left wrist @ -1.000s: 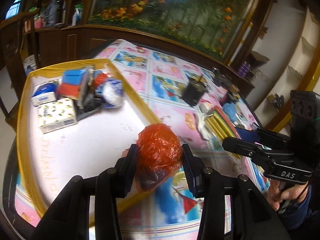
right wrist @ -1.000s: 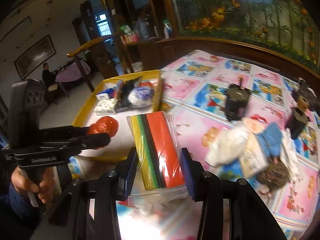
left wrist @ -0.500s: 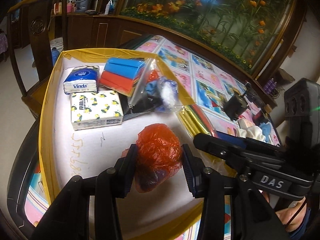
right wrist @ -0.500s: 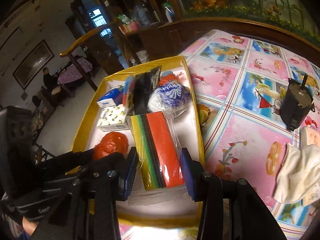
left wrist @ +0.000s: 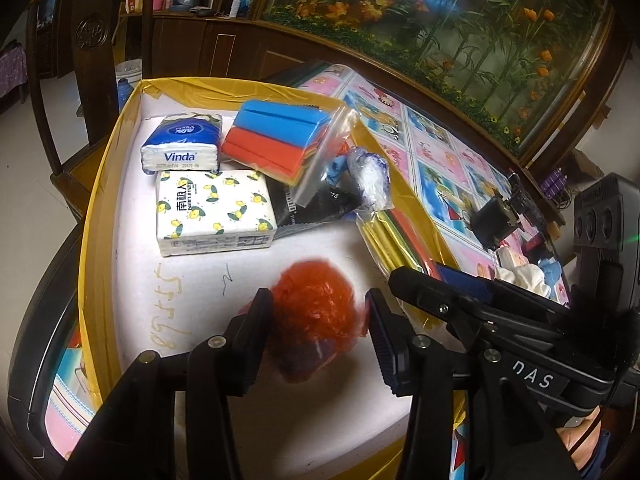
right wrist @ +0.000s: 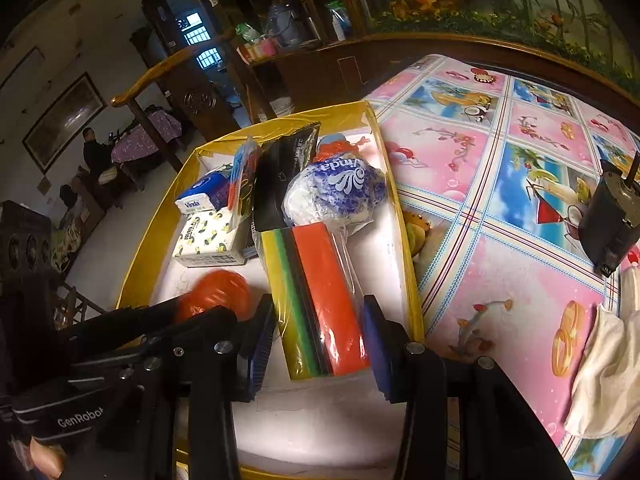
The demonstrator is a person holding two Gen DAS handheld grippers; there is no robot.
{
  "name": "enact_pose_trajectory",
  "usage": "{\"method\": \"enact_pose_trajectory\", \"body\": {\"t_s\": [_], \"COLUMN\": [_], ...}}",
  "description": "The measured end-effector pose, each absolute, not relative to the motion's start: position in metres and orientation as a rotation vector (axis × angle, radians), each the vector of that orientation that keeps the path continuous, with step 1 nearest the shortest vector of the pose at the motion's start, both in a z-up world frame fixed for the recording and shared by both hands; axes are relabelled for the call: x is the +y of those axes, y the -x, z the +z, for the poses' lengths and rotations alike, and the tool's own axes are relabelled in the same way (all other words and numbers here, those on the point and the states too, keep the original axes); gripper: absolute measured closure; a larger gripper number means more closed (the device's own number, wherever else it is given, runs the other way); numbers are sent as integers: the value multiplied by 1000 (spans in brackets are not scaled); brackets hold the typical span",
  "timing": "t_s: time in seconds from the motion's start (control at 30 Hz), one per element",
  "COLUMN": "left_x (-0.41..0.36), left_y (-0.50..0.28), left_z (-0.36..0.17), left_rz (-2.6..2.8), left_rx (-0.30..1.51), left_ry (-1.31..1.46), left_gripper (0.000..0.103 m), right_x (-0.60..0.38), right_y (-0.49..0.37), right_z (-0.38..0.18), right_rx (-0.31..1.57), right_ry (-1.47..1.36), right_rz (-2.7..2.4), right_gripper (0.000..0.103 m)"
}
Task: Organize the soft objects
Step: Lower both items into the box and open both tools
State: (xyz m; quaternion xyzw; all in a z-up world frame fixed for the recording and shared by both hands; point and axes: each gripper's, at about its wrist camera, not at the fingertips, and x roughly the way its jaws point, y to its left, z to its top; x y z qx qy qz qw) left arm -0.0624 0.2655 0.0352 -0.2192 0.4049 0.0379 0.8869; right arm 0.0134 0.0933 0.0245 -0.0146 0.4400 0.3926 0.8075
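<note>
Orange crinkly ball (left wrist: 314, 308) and bagged sponges (right wrist: 320, 300) sit inside the yellow-rimmed tray (left wrist: 100, 208); both grippers' fingers (left wrist: 256, 320) have just opened, releasing them to stay.

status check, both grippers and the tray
Left gripper just opened, orange bag loose between jaws. Right gripper around sponge pack, grip unclear. Both over tray.

At the upper right of my left view a painted panel of orange flowers (left wrist: 460, 20) runs along the wall. A carved wooden chair (left wrist: 92, 36) stands at upper left. A small black motor (right wrist: 612, 220) sits on the table's cartoon-printed cloth (right wrist: 500, 184) at my right view's edge.
</note>
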Motion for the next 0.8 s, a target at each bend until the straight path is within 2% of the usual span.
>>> {"method": "enact_pose_trajectory", "body": {"t_s": [0.17, 0.5, 0.8], "left_x": [268, 269, 254], "left_y": [63, 72, 79], "left_z": [34, 43, 56], "left_rz": [85, 88, 78], "left_rx": [839, 819, 806], "left_ry": [477, 489, 468], "left_gripper": [47, 43, 42], "right_x": [90, 85, 53], "right_y": [-14, -11, -5], "right_z": [24, 28, 49], "right_rx": [942, 951, 886], "right_ry": [10, -17, -91], "right_rz": [859, 889, 924], "right_gripper": [55, 41, 40]}}
